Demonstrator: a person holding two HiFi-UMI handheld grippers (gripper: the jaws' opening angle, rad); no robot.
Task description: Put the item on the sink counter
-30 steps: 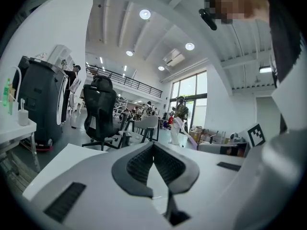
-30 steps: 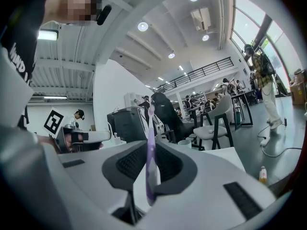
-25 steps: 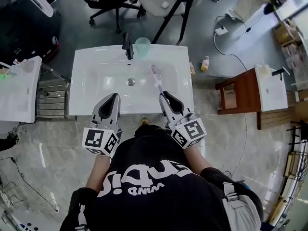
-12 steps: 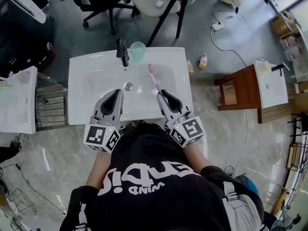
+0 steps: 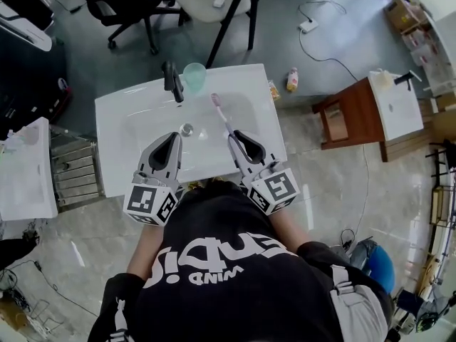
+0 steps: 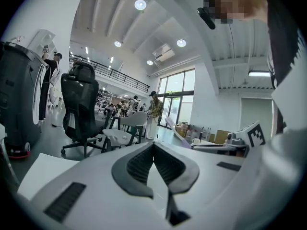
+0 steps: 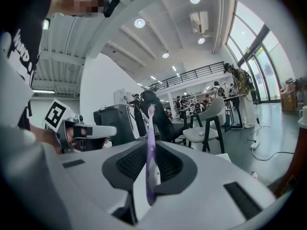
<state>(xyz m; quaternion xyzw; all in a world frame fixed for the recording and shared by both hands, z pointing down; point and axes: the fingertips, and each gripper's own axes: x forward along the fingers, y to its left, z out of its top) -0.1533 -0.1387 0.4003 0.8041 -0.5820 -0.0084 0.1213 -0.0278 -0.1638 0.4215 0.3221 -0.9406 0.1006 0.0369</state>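
While the slim purple plastic toothbrush (image 5: 221, 117) is not yet set down, the task stands at the carrying stage: pickup done, placing left. The right gripper (image 5: 237, 137) pinches the toothbrush by the lower part of its handle, pads pressed on both sides, as its own view shows plainly. The left gripper (image 5: 170, 140) has its jaws pressed together on nothing and hangs over the near left part of the white rectangular ceramic sink (image 5: 112, 127). The toothbrush is held above the right half of the basin, clear of the surface as far as the head view shows, not over the flat rim. Its long axis runs near to far, tipped a little leftward; the bristle end points far, toward the translucent green plastic cup (image 5: 194, 75) beside the dark metal faucet (image 5: 171, 81) on the far ledge, and the handle end sits near, within the jaws. Judgement: what is left is moving it over a flat part of the counter rim, lowering and releasing.
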